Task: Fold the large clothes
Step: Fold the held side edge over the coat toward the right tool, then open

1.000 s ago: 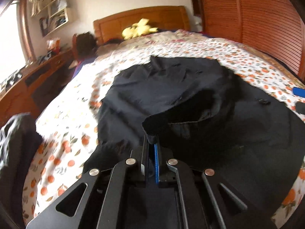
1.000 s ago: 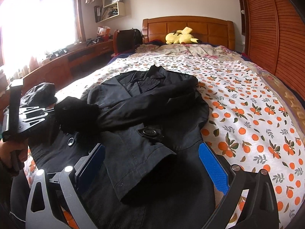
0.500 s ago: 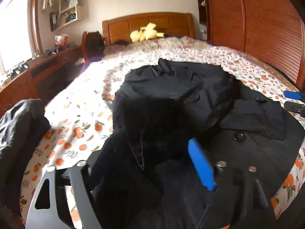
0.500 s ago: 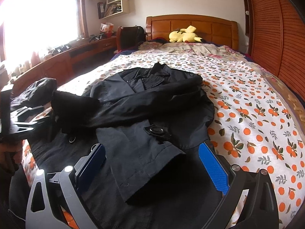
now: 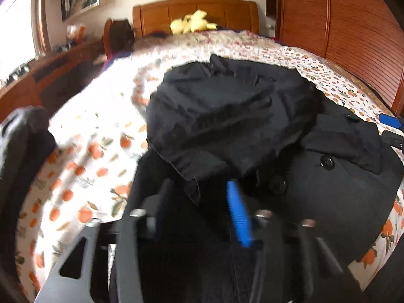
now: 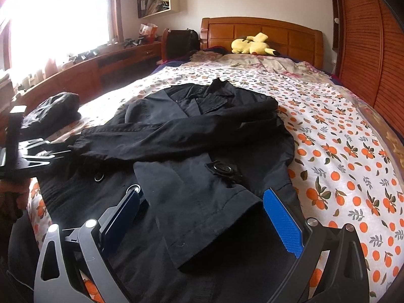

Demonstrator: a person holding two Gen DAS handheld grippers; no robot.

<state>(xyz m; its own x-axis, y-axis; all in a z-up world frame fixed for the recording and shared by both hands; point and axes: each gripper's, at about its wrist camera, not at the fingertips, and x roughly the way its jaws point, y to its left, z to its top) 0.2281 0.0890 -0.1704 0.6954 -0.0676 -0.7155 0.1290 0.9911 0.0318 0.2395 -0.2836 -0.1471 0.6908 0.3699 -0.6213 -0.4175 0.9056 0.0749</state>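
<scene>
A black button-front coat (image 6: pixel 202 116) lies spread on the orange-print bedspread (image 6: pixel 341 151), collar toward the headboard. One sleeve (image 6: pixel 164 136) is folded across its chest, the cuff ending by my left gripper (image 6: pixel 58 151). In the left wrist view that gripper (image 5: pixel 199 197) hovers just behind the cuff (image 5: pixel 186 169). Its jaws are closing, partly apart, and no cloth is pressed between the pads. My right gripper (image 6: pixel 202 209) stands open low over the coat's near part, with the other folded sleeve (image 6: pixel 202 214) lying loose between its fingers.
A yellow plush toy (image 6: pixel 252 46) rests by the wooden headboard (image 6: pixel 277 32). A dark bundle of clothing (image 6: pixel 53 111) sits at the bed's left edge. A wooden desk (image 6: pixel 101 63) runs under the window and a slatted wardrobe (image 6: pixel 366 50) stands on the right. A hand (image 6: pixel 12 192) holds the left gripper.
My left gripper let go of the sleeve cuff, which now lies flat across the coat. Its jaws went wide and have narrowed again as it drew back. The right gripper stayed put.
</scene>
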